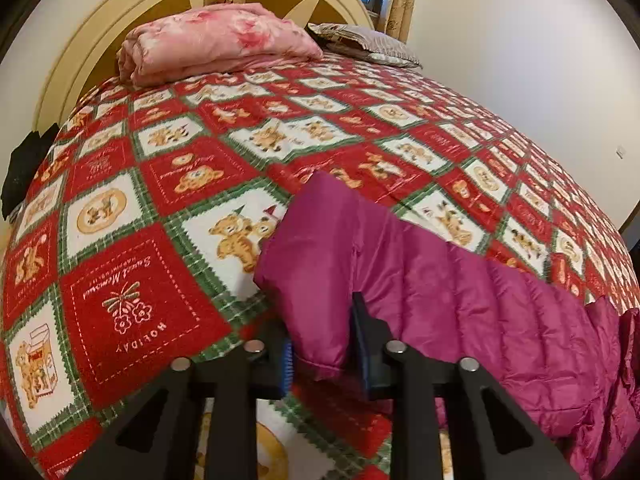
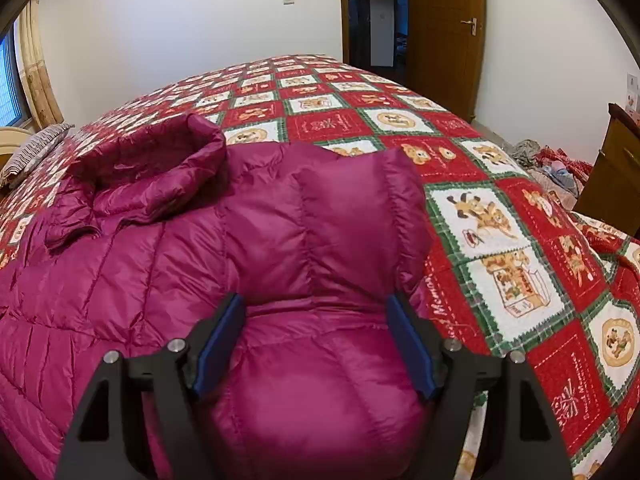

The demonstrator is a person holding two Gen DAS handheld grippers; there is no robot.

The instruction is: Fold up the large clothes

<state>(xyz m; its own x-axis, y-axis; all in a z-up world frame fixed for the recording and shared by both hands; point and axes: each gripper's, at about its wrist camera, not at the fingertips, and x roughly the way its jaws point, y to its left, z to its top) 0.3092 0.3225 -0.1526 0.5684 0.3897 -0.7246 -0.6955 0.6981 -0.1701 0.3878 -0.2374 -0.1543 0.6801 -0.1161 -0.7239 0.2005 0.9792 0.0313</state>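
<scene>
A magenta puffer jacket [image 2: 120, 280] lies spread on the bed, collar [image 2: 160, 160] toward the far left in the right wrist view. In the left wrist view one sleeve [image 1: 320, 248] lies folded across, its cuff end between the fingers of my left gripper [image 1: 320, 344], which looks closed on the cuff. My right gripper [image 2: 316, 344] is wide open, its fingers on either side of a bulging fold of the other sleeve [image 2: 340, 240]; the blue pads do not press it.
The bed has a red, white and green teddy-bear quilt [image 1: 140, 240]. A folded pink blanket [image 1: 212, 44] and a grey pillow [image 1: 368, 44] lie by the headboard. A brown door [image 2: 444, 32], a wooden cabinet [image 2: 616, 176] and a pile of cloth [image 2: 552, 168] stand beyond the bed.
</scene>
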